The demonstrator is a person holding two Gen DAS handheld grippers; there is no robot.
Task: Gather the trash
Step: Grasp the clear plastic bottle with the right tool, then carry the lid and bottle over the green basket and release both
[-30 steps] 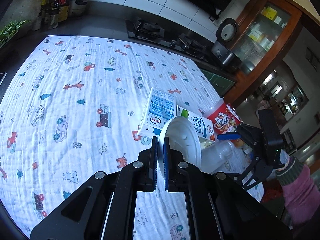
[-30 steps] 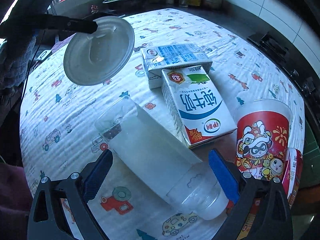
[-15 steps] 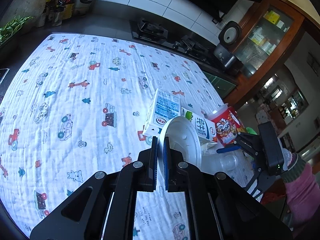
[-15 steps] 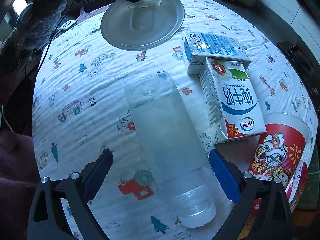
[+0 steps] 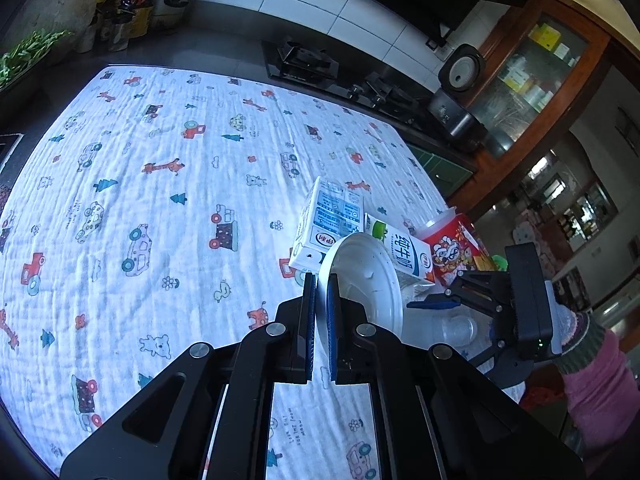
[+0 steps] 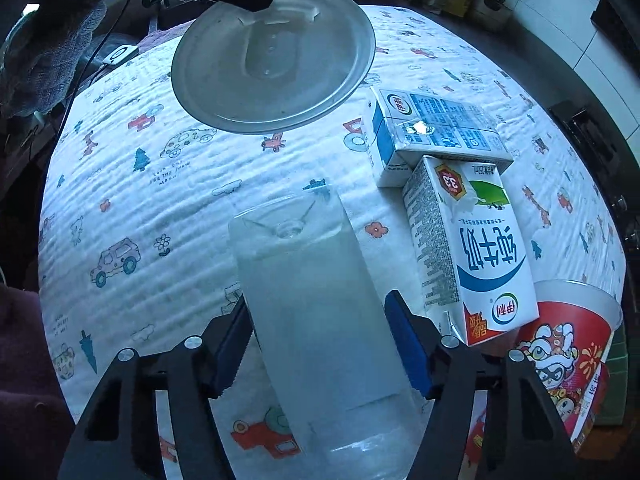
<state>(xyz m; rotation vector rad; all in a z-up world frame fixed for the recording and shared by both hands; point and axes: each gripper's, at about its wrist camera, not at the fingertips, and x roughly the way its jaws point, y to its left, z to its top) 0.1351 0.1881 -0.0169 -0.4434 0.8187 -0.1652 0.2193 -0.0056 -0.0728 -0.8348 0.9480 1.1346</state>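
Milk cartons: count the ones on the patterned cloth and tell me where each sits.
2. The blue-and-white carton lies farther back on the cloth. The carton with the green top lies nearer, its top end against the first, beside the red cup. Others may be hidden.

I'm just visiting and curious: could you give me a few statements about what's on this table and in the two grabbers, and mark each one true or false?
1. The left gripper is clamped on the rim of a white plastic plate. True.
2. The clear plastic bottle stands upright. False: it lies on its side on the printed cloth, between the closing jaws of the right gripper.
3. Two milk cartons lie side by side, touching. True.
4. The red cartoon cup sits inside the plate. False: it is beside the cartons.
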